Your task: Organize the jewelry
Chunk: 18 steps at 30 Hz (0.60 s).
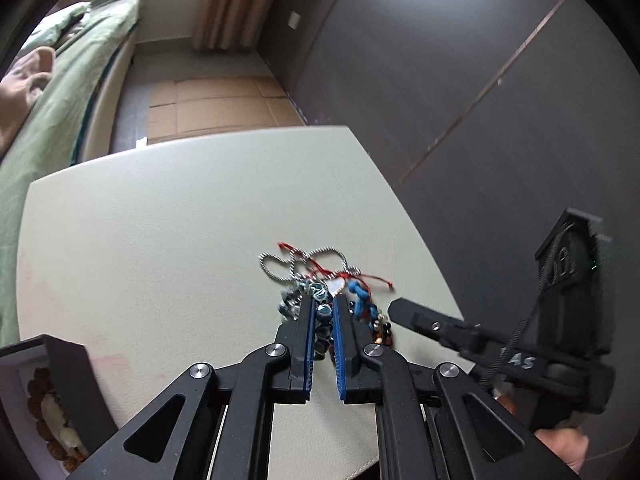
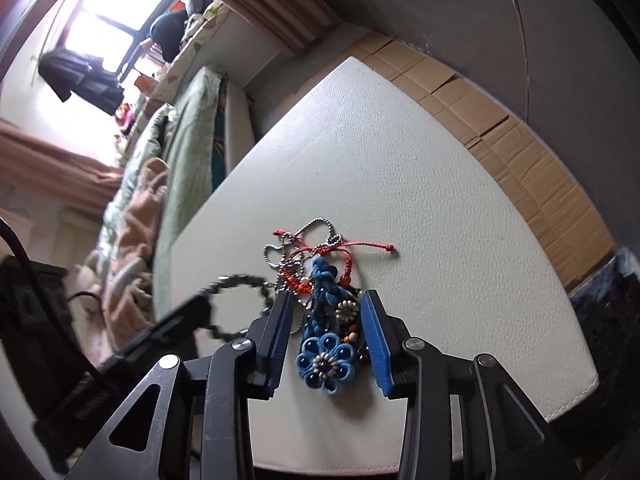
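- Blue knotted cord with a bead flower (image 2: 326, 362), the lower end of one bracelet, lies on the pale worktop (image 2: 440, 208) at the near side of the jewelry pile (image 2: 316, 276).
- Its long axis runs from the pile toward the right wrist camera, so it lies almost along the pointing line of the right tool (image 2: 326, 312).
- The right tool stands with its two blue pads on either side of this cord, partly closed; a gap shows on each side, so it does not grip yet.
- The left tool (image 1: 323, 312) is at the left side of the pile. Its pads are nearly together on a string of grey-blue stone beads (image 1: 322, 316), and this looks like a grip.
- In the right wrist view the same bead string appears as a ring beside the pile, at the tip of the left tool.
- Judgement: the right hand is the nearer one for the blue cord. It should close across the cord's width, then pull away from the pile, because a red thread (image 2: 352, 245) and a silver chain (image 2: 316, 224) cross its far end.
- A dark box (image 1: 60, 392) that holds brown beads stands left of the pile, well apart.
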Each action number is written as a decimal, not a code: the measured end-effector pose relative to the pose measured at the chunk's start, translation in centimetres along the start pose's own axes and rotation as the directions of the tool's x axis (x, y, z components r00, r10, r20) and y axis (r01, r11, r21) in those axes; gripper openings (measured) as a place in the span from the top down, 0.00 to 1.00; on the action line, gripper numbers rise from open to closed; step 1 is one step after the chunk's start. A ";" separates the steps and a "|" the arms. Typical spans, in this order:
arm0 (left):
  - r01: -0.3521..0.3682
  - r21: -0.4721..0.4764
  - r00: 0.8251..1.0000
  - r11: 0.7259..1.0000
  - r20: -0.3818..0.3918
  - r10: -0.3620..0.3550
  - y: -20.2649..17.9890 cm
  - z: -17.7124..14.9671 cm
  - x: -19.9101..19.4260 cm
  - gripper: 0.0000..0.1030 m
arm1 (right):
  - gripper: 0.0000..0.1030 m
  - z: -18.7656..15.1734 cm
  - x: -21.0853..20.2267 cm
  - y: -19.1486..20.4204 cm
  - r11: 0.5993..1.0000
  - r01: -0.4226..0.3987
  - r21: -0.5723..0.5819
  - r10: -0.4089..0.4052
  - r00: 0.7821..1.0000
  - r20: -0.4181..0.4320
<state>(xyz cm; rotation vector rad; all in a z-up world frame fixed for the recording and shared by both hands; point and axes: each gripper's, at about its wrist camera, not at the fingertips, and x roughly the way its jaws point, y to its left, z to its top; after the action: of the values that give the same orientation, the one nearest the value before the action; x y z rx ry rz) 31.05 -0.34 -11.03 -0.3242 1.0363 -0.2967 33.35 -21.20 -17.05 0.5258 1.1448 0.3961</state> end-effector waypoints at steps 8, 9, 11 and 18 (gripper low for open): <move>0.020 -0.041 0.998 0.999 0.060 -0.018 0.7 0.2 -1.9 0.92 | 0.63 0.7 1.5 1.5 0.992 0.103 -0.067 -0.104 0.995 -0.012; 0.025 -0.046 0.998 0.999 0.067 -0.022 0.7 0.3 -2.1 0.92 | 0.63 0.8 1.8 1.8 0.991 0.110 -0.077 -0.112 0.993 -0.020; 0.034 -0.057 0.996 0.998 0.080 -0.029 0.9 0.4 -2.7 0.92 | 0.63 0.7 2.3 2.3 0.985 0.139 -0.104 -0.143 0.989 -0.035; 0.068 -0.092 0.990 0.993 0.132 -0.056 2.3 -0.3 -5.6 0.92 | 0.90 0.4 2.3 2.1 0.983 0.154 -0.101 -0.160 0.985 -0.063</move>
<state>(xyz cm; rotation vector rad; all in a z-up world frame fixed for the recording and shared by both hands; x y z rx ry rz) 28.36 3.85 -7.68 -0.4580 0.9158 -0.2784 34.53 -18.26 -17.44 0.3372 1.2208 0.3331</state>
